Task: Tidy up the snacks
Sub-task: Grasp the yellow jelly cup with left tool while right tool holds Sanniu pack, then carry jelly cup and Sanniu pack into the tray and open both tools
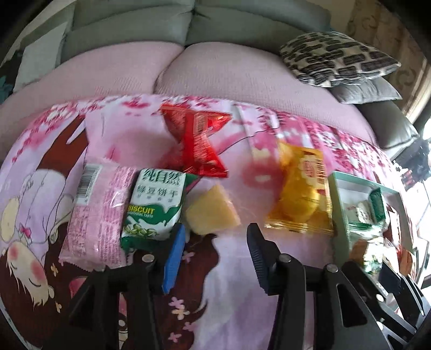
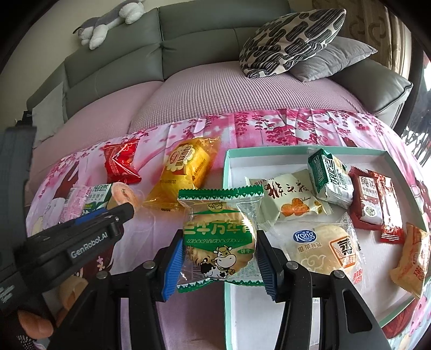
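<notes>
My right gripper [image 2: 215, 258] is shut on a clear green-edged cow biscuit packet [image 2: 218, 242], held over the left rim of the mint-edged white box [image 2: 227, 172]. The box holds several snacks, among them a Kong cake [image 2: 323, 250] and a green-white biscuit pack [image 2: 330, 175]. My left gripper [image 1: 215, 237] is open and empty, just short of a pale yellow wedge snack [image 1: 212, 212]. Beside it lie a green biscuit pack [image 1: 153, 207], a pink packet [image 1: 99, 215], a red packet [image 1: 199, 142] and a yellow packet [image 1: 304, 196]. The left gripper also shows in the right wrist view [image 2: 126, 210].
The snacks lie on a pink cartoon-print cloth [image 1: 242, 269] over a table in front of a pink-covered sofa [image 2: 215, 91]. Patterned and grey cushions [image 2: 293, 40] sit at the sofa's right. A plush toy [image 2: 107, 21] lies on the sofa back. The box [image 1: 339, 215] is to the left gripper's right.
</notes>
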A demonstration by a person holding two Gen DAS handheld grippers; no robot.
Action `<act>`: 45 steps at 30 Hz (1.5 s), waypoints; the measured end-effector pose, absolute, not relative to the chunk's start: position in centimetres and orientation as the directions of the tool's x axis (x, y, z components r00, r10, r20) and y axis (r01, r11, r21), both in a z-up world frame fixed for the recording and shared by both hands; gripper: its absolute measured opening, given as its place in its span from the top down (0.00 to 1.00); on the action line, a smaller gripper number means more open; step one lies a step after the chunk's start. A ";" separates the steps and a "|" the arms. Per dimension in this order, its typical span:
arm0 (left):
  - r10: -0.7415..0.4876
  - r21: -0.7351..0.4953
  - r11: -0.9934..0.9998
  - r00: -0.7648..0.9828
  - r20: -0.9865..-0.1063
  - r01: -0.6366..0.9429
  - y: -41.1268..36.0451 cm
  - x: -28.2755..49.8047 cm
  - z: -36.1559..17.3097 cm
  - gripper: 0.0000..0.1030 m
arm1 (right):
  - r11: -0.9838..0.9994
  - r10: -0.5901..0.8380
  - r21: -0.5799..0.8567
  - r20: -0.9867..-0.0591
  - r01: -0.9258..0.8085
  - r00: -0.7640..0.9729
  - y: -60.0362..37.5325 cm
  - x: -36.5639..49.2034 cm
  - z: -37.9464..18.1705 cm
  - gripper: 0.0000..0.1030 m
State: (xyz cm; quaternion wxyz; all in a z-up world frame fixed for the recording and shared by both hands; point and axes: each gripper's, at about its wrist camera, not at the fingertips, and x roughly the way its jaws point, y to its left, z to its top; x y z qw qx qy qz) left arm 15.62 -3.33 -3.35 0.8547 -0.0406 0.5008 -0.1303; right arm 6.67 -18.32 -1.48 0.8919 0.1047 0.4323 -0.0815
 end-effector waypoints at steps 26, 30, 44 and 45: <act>-0.291 -0.300 0.951 0.519 -0.804 0.070 -2.9 16.5 -3.6 0.62 | 0.961 -0.045 0.134 -0.787 0.242 0.615 -18.9 6.6 -1.5 0.48; -0.298 -0.298 0.950 0.554 -0.777 0.093 -3.0 15.7 -1.8 0.62 | 0.960 -0.037 0.147 -0.773 0.236 0.634 -19.0 6.3 -1.0 0.48; -0.348 -0.271 0.937 0.600 -0.720 0.218 -5.6 13.3 2.8 0.62 | 0.930 -0.091 0.203 -0.678 0.306 0.729 -22.7 3.4 3.4 0.48; -0.361 -0.273 0.932 0.592 -0.720 0.237 -6.2 13.1 2.8 0.62 | 0.922 -0.112 0.204 -0.675 0.330 0.730 -23.6 3.0 3.6 0.48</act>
